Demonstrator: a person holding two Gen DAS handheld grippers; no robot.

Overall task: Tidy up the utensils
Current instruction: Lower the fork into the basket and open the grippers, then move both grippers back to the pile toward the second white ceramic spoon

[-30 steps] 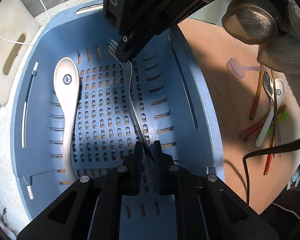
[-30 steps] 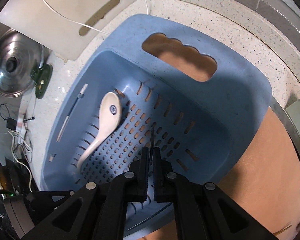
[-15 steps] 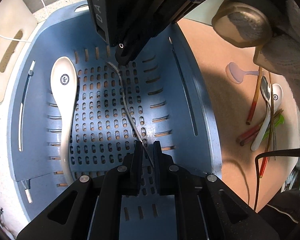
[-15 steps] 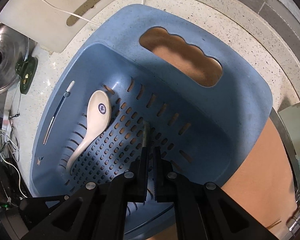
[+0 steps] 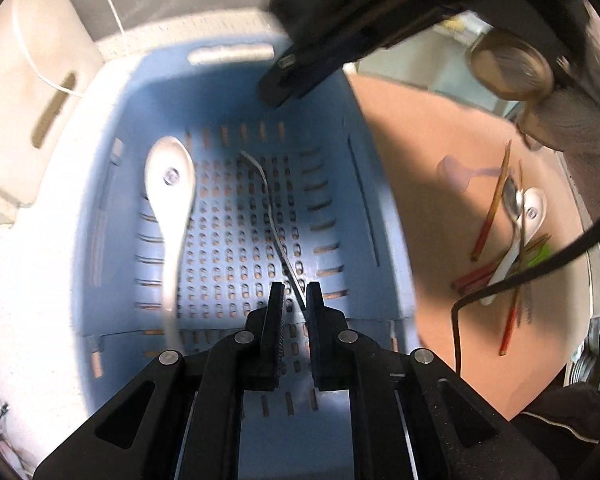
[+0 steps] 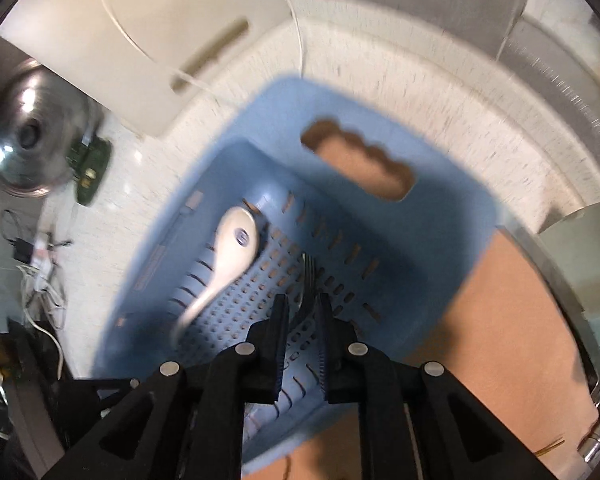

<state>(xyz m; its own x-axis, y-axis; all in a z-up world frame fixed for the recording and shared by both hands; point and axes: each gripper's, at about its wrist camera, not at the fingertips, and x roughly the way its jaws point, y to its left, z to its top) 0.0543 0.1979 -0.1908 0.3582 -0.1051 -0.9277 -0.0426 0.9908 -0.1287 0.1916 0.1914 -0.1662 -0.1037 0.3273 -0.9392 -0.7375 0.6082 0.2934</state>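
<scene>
A blue slotted basket (image 5: 100, 184) fills the left wrist view, with a white ceramic spoon (image 5: 172, 192) along its left side. A metal fork (image 5: 274, 224) slants across the floor on its edge, tines far. Its handle end is between the fingers of my left gripper (image 5: 295, 294), which is shut on it. My right gripper (image 5: 278, 90) hangs above the basket's far end, well clear of the tines. In the right wrist view my right gripper (image 6: 303, 308) has its jaws opening. Nothing is pressed between them. The fork (image 6: 307, 268) and spoon (image 6: 236, 248) show below.
On the orange-brown board at the right lies a pile of chopsticks and spoons (image 5: 512, 232), with a pale pink spoon (image 5: 456, 170) beside it. A black cable (image 5: 540, 272) crosses the pile. A white cutting board (image 6: 160, 32) and a steel lid (image 6: 24, 140) lie beyond the basket.
My right gripper let go of the fork's tines, parted its jaws and rose away. Both grippers lifted, so the basket looks smaller. The fork's tine end now rests on the basket floor.
</scene>
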